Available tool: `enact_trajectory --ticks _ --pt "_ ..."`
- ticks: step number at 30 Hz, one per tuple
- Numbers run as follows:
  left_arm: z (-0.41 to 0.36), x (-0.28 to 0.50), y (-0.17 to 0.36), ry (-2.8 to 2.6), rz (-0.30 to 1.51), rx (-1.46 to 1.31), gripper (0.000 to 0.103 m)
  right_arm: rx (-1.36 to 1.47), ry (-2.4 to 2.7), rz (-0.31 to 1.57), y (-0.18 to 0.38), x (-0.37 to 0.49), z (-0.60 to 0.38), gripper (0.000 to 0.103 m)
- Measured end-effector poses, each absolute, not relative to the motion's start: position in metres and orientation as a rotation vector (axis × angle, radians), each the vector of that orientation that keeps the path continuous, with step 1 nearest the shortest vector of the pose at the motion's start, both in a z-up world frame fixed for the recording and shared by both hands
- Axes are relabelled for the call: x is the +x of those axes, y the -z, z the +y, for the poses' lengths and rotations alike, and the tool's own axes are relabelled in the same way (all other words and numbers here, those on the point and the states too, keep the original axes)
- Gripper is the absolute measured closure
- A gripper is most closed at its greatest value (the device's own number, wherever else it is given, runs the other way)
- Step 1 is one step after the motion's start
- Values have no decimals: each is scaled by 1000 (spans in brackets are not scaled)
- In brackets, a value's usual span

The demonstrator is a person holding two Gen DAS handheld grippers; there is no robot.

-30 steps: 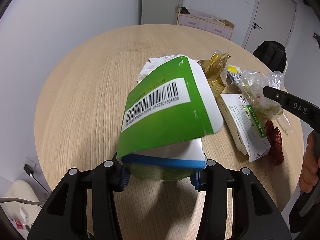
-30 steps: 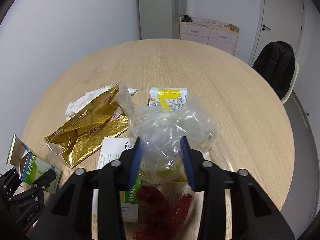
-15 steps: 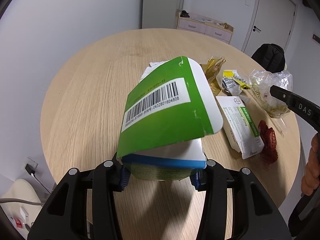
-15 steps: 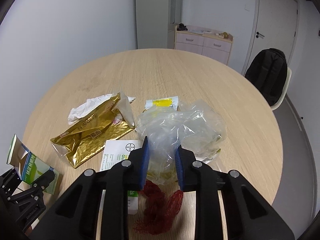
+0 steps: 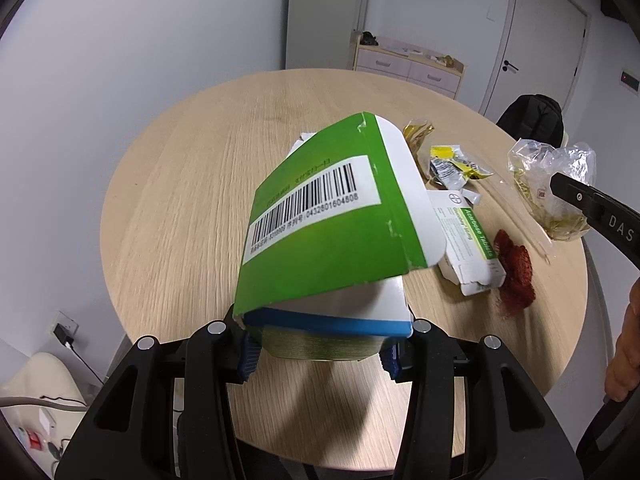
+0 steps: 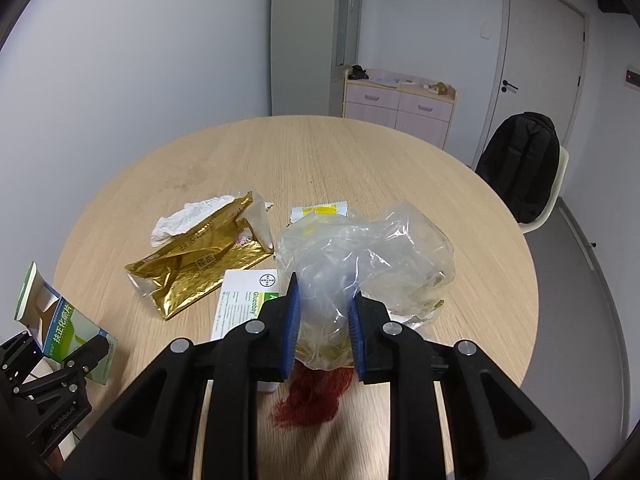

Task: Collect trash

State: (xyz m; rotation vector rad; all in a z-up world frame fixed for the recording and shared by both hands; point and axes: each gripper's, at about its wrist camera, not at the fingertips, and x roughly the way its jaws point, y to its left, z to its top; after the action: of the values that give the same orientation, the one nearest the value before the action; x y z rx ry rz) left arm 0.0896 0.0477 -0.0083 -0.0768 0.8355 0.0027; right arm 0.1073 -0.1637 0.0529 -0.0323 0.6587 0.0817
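Right tongs (image 6: 323, 330) pinch the clear plastic bag (image 6: 372, 252) between them.

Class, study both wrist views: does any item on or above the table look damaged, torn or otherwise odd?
Yes. The green carton held in the left tool has its end flap torn open and bent upward. On the table, the gold foil pouch lies ripped open, and the white medicine box has a ragged open end.

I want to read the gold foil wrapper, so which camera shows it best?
The right wrist view: the gold foil wrapper lies in full sight on the table, its printed face showing. In the left wrist view the green box hides all but a crumpled gold end.
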Motion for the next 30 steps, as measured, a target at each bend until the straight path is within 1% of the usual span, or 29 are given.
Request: enact_trajectory --ticks 16,23,30 --pt "29 31 -6 15 798 -53 57 -15 -91 615 -66 39 -175 83" --pt "20 -1 -11 32 779 -40 57 2 -112 599 -67 -5 -179 83" --pt "17 -37 5 47 778 -23 57 17 -146 591 -58 -53 -178 83"
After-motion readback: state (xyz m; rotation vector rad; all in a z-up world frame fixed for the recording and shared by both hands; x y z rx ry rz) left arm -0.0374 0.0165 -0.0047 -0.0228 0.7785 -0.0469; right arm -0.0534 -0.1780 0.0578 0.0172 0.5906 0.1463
